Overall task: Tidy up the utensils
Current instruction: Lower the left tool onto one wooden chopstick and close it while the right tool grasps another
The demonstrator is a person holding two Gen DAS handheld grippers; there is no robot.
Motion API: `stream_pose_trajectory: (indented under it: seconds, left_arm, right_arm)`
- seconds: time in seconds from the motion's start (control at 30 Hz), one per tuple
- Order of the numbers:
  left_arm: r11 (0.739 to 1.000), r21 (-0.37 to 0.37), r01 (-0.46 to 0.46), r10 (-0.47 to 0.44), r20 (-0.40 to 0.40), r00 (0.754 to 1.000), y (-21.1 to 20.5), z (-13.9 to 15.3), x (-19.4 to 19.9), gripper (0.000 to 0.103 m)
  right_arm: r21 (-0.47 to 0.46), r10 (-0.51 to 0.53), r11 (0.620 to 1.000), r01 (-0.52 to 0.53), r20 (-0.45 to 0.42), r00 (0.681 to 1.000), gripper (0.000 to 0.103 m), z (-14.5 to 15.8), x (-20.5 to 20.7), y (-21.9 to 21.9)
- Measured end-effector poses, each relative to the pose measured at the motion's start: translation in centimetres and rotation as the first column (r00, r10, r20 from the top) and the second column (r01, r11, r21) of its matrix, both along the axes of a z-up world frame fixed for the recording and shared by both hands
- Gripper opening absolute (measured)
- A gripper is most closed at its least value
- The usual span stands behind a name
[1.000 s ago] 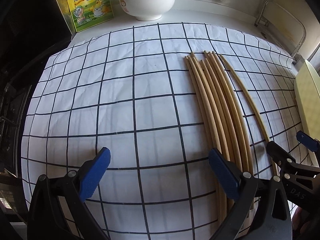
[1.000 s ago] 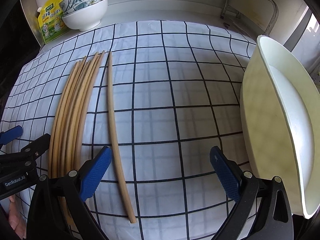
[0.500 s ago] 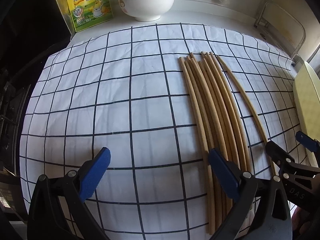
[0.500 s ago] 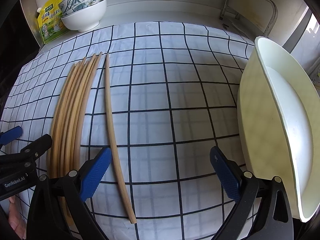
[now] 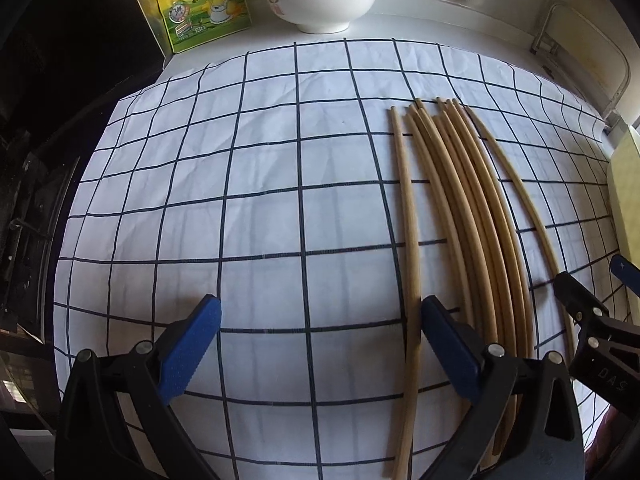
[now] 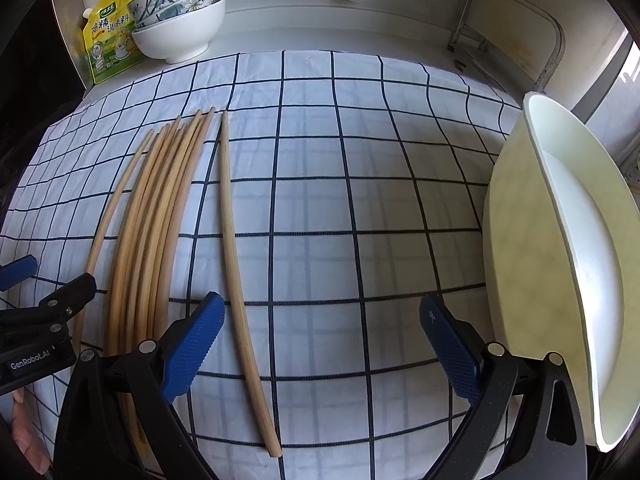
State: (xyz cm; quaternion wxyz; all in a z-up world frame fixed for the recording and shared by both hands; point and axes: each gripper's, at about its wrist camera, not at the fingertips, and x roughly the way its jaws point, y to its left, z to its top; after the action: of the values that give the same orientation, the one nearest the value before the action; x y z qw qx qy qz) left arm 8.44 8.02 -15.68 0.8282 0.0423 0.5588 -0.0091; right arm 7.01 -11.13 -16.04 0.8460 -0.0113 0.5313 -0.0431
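Several wooden chopsticks lie lengthwise on a checked cloth point(image 5: 260, 240). The main bundle point(image 5: 476, 216) shows in the left wrist view, with one chopstick point(image 5: 408, 216) split off to its left just beside my right pad and another point(image 5: 528, 208) to its right. In the right wrist view the bundle point(image 6: 156, 216) is on the left, and a lone chopstick point(image 6: 236, 280) lies just right of my left pad. My left gripper point(image 5: 320, 344) is open and empty above the cloth. My right gripper point(image 6: 320, 344) is open and empty.
Stacked bowls point(image 5: 320, 0) and a yellow seasoning pouch point(image 5: 200, 4) stand at the back. A large cream basin point(image 6: 560, 260) stands at the right edge. A metal rack point(image 6: 508, 32) is at the back right. The other gripper shows at each view's side.
The left-most chopstick has separated from the bundle and now lies apart to its left. The left gripper view has shifted slightly; the right gripper has barely moved.
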Motion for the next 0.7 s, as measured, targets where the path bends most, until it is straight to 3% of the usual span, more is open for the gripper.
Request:
stream_pose_trajectory:
  seconds: [0.23,0.33,0.37,0.43,0.57,0.63,0.67,0.7]
  left_arm:
    - [1.0,0.007,0.022,-0.022,0.025,0.999,-1.3,0.1,1.2,0.095]
    - [0.999,0.006,0.05,-0.051,0.042,0.998,-2.0,0.3,1.3,0.083]
    - [0.998,-0.002,0.057,-0.057,0.042,0.997,-2.1,0.5,1.2,0.074]
    - [0.997,-0.025,0.077,-0.076,0.042,0.996,-2.5,0.6,1.0,0.061]
    - [0.992,-0.051,0.116,-0.114,0.037,0.993,-3.3,0.9,0.6,0.033]
    - [0.989,-0.054,0.135,-0.133,0.033,0.991,-3.7,1.0,0.4,0.017]
    - [0.989,-0.054,0.137,-0.136,0.03,0.99,-3.8,1.1,0.3,0.008]
    - [0.988,-0.061,0.139,-0.138,0.026,0.99,-3.7,1.1,0.3,0.007]
  right_arm:
    - [-0.034,0.05,0.998,-0.049,0.019,0.999,0.092,-0.2,0.6,0.7]
    - [-0.021,0.072,0.997,-0.071,0.03,0.997,0.082,-0.2,0.4,0.8]
    - [-0.014,0.08,0.997,-0.08,0.033,0.996,0.079,-0.1,0.3,0.9]
    - [0.007,0.104,0.995,-0.104,0.037,0.994,0.064,0.0,0.1,1.1]
    - [0.057,0.132,0.989,-0.134,0.033,0.991,0.044,0.2,0.0,1.5]
    - [0.051,0.148,0.987,-0.15,0.033,0.988,0.019,0.4,-0.1,2.0]
    - [0.046,0.157,0.986,-0.158,0.031,0.987,0.013,0.4,-0.1,2.3]
    - [0.039,0.162,0.986,-0.163,0.028,0.986,0.007,0.5,-0.1,2.5]
